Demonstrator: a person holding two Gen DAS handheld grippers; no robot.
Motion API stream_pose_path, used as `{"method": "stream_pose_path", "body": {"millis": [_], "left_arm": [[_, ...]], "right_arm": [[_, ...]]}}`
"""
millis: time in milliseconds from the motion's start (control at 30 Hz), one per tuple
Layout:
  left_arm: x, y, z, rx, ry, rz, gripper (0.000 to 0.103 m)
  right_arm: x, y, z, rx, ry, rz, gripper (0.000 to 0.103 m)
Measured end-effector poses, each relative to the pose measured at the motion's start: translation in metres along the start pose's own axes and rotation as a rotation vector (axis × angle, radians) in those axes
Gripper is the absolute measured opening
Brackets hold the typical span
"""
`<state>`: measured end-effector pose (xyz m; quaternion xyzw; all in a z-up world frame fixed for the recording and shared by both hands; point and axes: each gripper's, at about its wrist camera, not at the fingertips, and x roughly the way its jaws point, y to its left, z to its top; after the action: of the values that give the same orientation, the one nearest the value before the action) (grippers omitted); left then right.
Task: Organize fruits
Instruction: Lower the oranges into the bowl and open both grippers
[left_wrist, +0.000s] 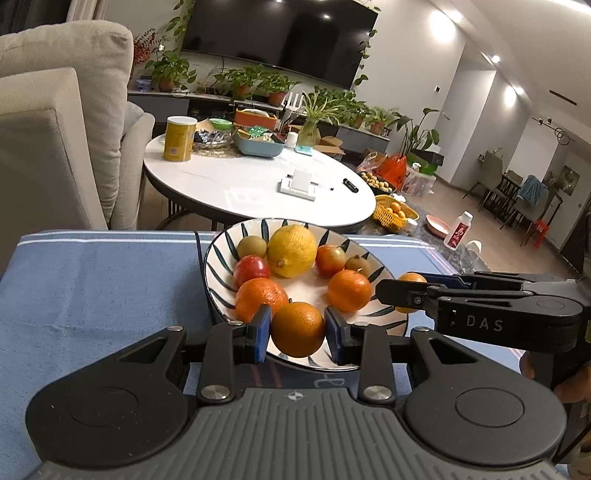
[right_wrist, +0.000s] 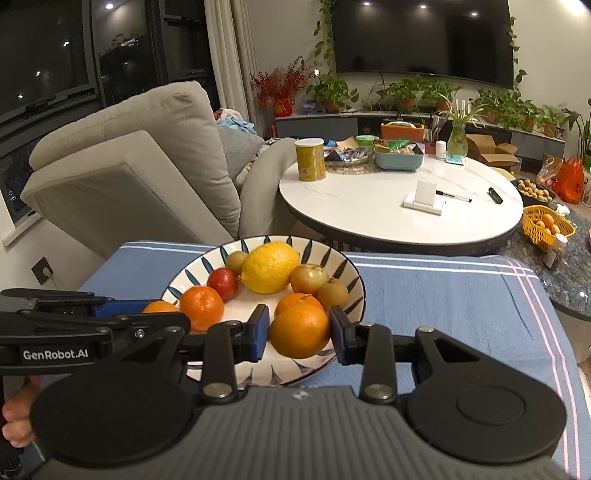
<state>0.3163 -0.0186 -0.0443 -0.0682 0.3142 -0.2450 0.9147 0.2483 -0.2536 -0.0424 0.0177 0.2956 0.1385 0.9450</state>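
Note:
A white bowl (left_wrist: 216, 269) with dark leaf marks stands on a blue striped cloth (left_wrist: 92, 288). It holds a lemon (left_wrist: 291, 251), a red fruit (left_wrist: 251, 267), small brown kiwis and mandarins. My left gripper (left_wrist: 297, 326) is shut on an orange (left_wrist: 297, 339) over the bowl's near rim. In the right wrist view my right gripper (right_wrist: 299, 328) is shut on another orange (right_wrist: 299, 338) just above the bowl (right_wrist: 356, 291), near the lemon (right_wrist: 269, 266). Each gripper also shows side-on in the other's view, its orange partly hidden between the fingers.
Behind the cloth stands a round white table (right_wrist: 369, 221) with a yellow can (right_wrist: 310, 158), a blue basket and pens. A grey sofa (right_wrist: 147, 166) fills the left. A yellow basket of fruit (right_wrist: 546, 221) sits on a dark low table at the right.

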Motion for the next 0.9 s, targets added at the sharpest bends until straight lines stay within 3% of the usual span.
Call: {"method": "stream_pose_path", "body": {"millis": [900], "left_arm": [[0.011, 0.003, 0.000, -0.002, 0.030, -0.001, 0.031]], "right_arm": [[0.016, -0.008, -0.001, 0.040, 0.031, 0.017, 0.085]]}}
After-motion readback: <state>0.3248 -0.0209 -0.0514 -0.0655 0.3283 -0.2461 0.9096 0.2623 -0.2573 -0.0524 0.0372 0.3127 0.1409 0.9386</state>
